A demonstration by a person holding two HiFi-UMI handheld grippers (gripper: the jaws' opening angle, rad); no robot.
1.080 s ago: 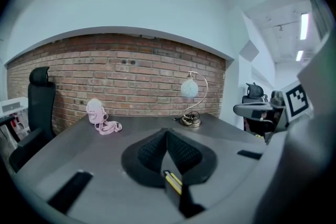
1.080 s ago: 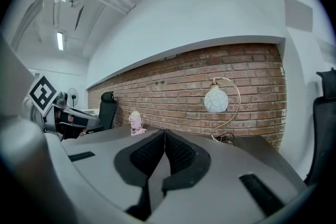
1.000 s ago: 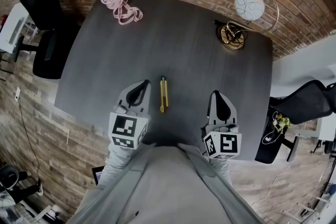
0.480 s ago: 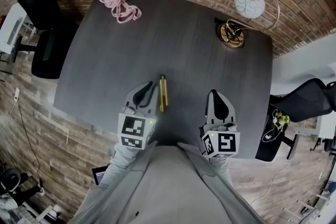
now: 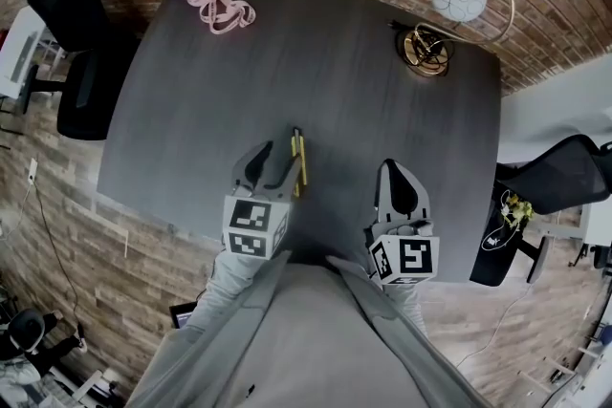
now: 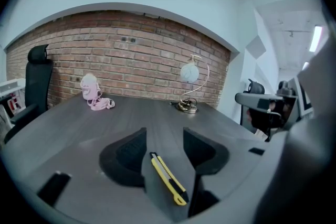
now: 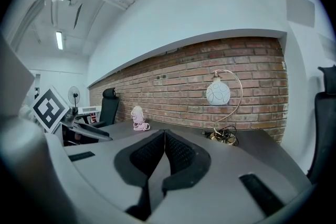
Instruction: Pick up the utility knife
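Left gripper (image 5: 273, 155) held low over dark table (image 5: 335, 62), jaws just opened wide, yellow utility knife (image 6: 168, 178) framed between them, not clamped, right gripper (image 7: 164, 136) closed, empty.

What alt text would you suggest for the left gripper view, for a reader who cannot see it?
The left gripper has its jaws apart, having just been opening them, with a yellow utility knife lying between them on a dark table, not gripped. Beyond, a pink item and a globe lamp sit before a brick wall.
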